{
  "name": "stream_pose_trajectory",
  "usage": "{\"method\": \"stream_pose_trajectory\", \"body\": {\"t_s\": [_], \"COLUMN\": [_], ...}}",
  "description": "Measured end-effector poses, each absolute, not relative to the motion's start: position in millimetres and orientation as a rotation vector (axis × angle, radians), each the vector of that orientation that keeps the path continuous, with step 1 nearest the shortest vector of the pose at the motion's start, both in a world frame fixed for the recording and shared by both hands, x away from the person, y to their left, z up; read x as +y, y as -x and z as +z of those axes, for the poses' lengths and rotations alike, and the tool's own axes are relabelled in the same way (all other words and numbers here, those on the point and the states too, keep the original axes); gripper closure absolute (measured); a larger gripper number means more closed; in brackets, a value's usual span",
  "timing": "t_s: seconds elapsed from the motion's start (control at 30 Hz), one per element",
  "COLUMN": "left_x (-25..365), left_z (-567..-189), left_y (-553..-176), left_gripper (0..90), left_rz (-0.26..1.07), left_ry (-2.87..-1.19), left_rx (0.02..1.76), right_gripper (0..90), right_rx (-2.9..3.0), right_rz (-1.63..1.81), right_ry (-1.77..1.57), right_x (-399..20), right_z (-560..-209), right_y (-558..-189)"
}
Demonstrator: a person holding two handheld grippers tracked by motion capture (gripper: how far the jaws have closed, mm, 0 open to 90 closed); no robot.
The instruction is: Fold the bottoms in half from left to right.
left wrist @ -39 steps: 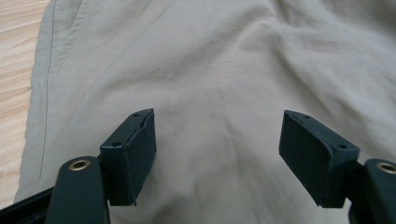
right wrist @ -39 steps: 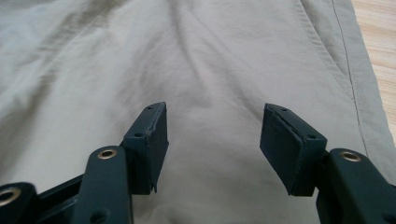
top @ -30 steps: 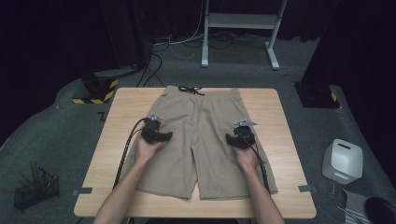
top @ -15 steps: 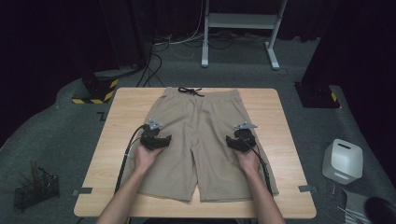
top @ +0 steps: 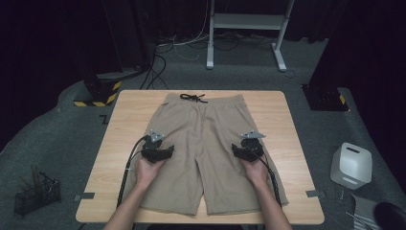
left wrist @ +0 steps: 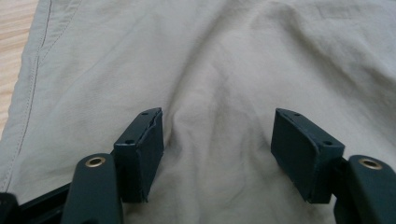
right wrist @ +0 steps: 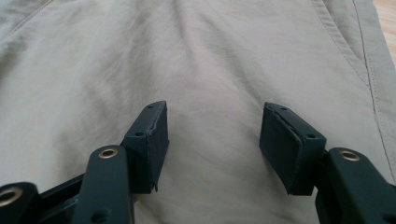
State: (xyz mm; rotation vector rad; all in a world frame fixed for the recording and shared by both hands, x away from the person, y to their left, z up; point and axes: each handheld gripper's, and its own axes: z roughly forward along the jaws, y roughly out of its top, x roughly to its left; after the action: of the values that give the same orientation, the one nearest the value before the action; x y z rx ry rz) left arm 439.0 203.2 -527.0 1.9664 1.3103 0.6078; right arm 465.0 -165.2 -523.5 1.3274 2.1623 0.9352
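Beige shorts (top: 206, 143) lie flat on the wooden table (top: 119, 124), waistband and black drawstring (top: 193, 97) at the far side. My left gripper (top: 154, 142) rests on the left leg, jaws wide apart and just closing a little; a raised fold of the cloth (left wrist: 205, 126) lies between the pads without being pinched. My right gripper (top: 250, 140) sits on the right leg, open, with flat fabric (right wrist: 210, 116) between its pads (right wrist: 285, 144). A side seam (right wrist: 369, 65) runs along the right of the right gripper view.
A white box-shaped device (top: 351, 165) stands on the floor right of the table. A black wire basket (top: 36, 196) sits on the floor at the left. A white stand (top: 249, 28) and cables are beyond the far edge.
The left hand and its gripper have slid toward the near side and slightly inward along the left leg. The right hand has stayed where it was.
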Motion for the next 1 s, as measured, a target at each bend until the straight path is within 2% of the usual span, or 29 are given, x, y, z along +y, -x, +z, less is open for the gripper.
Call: {"method": "stream_pose_trajectory", "body": {"t_s": [0.53, 1.0], "left_x": [205, 207], "left_z": [-527, -527], "left_y": [-391, -371], "left_gripper": [33.9, 33.7], "left_rz": [0.614, 0.604], "left_ry": [-1.958, -1.963], "left_rx": [1.333, 1.318], "right_gripper": [43.0, 43.0], "right_rx": [2.212, 2.224], "right_rz": [0.956, 0.962], "right_ry": [-1.272, -1.258], "right_x": [-166, -171], "right_z": [-523, -524], "right_y": [-429, -402]}}
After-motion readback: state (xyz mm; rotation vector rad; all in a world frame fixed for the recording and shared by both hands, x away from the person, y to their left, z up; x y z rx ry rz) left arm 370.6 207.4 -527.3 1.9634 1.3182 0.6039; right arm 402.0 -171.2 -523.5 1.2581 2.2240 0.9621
